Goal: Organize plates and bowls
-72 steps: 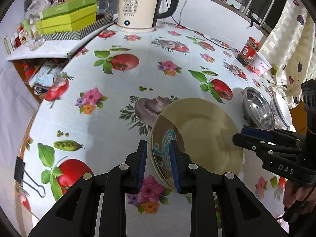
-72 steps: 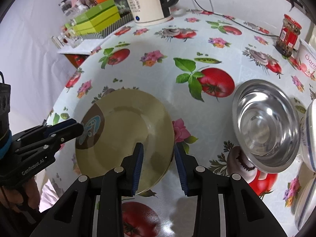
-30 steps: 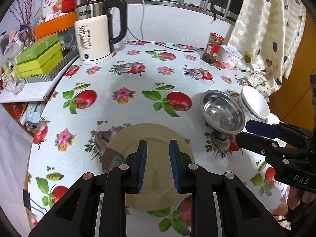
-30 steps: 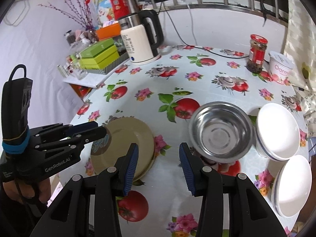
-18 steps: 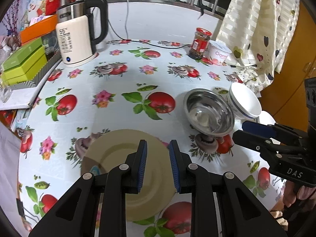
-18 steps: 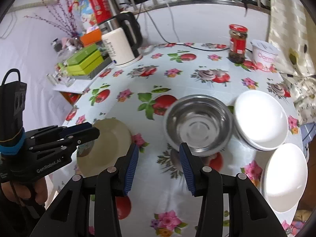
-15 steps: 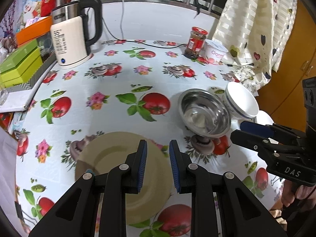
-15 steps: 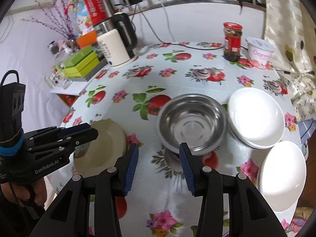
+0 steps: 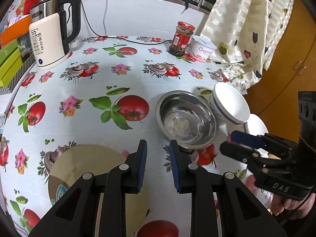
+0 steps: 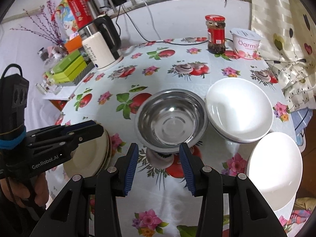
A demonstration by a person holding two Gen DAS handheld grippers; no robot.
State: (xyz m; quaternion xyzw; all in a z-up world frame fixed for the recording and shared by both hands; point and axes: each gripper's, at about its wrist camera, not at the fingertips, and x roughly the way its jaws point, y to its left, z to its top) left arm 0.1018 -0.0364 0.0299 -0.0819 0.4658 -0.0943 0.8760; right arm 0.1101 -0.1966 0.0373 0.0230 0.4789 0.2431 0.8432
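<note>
Hovering above the bench (image 9: 83, 90), both grippers hold nothing. The left gripper (image 9: 157, 165) has its fingers (image 9: 142, 164) parted, a narrow gap between them, over the near left where tan plates (image 9: 85, 169) lie stacked. The right gripper (image 10: 158, 169) is spread wide, its fingers (image 10: 130, 165) just short of the steel bowl's (image 10: 170, 122) near rim. That bowl sits mid-bench; touching its right side is a white bowl (image 10: 240, 108), and a second white bowl (image 10: 274, 169) lies nearer, at the right edge. At the far side stand a kettle (image 9: 49, 39) on the left, a jar (image 9: 181, 38) and a tub (image 9: 203, 48) on the right.
</note>
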